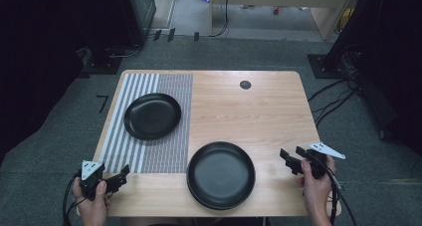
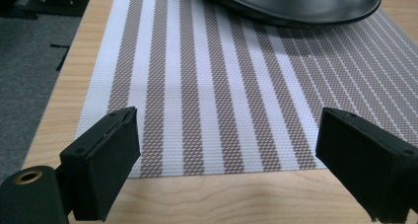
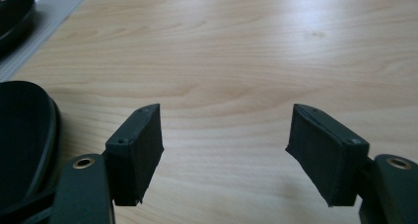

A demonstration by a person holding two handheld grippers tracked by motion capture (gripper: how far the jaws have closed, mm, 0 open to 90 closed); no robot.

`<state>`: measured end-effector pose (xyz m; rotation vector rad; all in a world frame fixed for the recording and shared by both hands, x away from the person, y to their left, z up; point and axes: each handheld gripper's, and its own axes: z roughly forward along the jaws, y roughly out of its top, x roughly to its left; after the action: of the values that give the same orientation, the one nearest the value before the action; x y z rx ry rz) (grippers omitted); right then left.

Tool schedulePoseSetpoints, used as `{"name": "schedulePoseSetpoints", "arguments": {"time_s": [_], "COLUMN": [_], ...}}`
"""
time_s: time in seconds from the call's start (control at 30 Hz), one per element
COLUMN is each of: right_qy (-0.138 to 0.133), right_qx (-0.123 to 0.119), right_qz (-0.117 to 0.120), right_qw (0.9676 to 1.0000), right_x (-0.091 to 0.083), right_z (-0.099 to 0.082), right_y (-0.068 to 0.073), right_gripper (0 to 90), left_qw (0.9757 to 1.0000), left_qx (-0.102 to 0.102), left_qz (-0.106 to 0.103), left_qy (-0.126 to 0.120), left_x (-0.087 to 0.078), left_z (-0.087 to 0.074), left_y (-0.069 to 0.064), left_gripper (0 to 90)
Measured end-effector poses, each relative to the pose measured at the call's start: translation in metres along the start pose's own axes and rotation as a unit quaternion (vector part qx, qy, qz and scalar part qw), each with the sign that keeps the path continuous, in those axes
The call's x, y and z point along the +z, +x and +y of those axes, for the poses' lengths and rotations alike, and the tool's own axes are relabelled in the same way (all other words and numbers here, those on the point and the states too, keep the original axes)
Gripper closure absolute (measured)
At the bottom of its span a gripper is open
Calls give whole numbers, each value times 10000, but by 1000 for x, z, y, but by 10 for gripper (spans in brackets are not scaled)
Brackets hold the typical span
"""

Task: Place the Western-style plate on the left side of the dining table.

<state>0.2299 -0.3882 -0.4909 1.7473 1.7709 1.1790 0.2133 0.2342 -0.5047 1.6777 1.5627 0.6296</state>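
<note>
A black plate (image 1: 152,115) rests on a striped placemat (image 1: 134,151) on the table's left half; its rim (image 2: 296,4) fills the top of the left gripper view. A second black plate (image 1: 221,174) lies on bare wood near the front edge, and its rim looks doubled in the right gripper view (image 3: 22,135). My left gripper (image 1: 121,176) is open at the front left, with the mat's near edge (image 2: 217,150) between its jaws (image 2: 226,155). My right gripper (image 1: 292,157) is open to the right of the front plate, over bare wood (image 3: 224,150). Neither holds anything.
The wooden table (image 1: 249,111) has a small dark round cap (image 1: 245,84) near its far edge. Cables lie on the grey carpet (image 1: 338,94) to the right. Dark equipment stands at the far left (image 1: 119,17).
</note>
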Motion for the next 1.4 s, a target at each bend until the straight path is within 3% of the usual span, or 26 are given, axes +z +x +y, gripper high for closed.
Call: {"name": "schedulePoseSetpoints", "arguments": {"time_s": [0.43, 0.5, 0.7, 0.9, 1.1, 1.17, 1.27, 1.4], "right_qy": [-23, -17, 76, 242, 244, 243, 393, 417], "right_qx": [-26, 51, -33, -84, -109, -266, -607, -635], "right_qz": [-425, -496, -739, -923, -1083, -1081, -1239, -1219], "right_qw": [9991, 9988, 9972, 9954, 9938, 9935, 9897, 9896], "right_x": [-19, -22, -25, -21, -19, -17, -13, -12], "right_z": [-22, -25, -33, -38, -38, -40, -40, -40], "right_y": [-34, -38, -48, -51, -46, -44, -38, -37], "right_gripper": [286, 286, 284, 275, 250, 215, 188, 180], "left_qw": [9992, 9991, 9986, 9979, 9968, 9970, 9971, 9970], "left_qx": [277, 271, 287, 419, 557, 532, 529, 547], "left_qz": [279, 323, 426, 421, 450, 426, 418, 401], "left_qy": [76, 91, 107, 245, 350, 361, 366, 377], "left_x": [-6, -6, -7, -3, 0, 1, 1, 2], "left_z": [-12, -12, -14, -15, -16, -16, -16, -16], "left_y": [17, 21, 28, 27, 24, 25, 25, 24], "left_gripper": [96, 96, 96, 96, 92, 91, 85, 80]}}
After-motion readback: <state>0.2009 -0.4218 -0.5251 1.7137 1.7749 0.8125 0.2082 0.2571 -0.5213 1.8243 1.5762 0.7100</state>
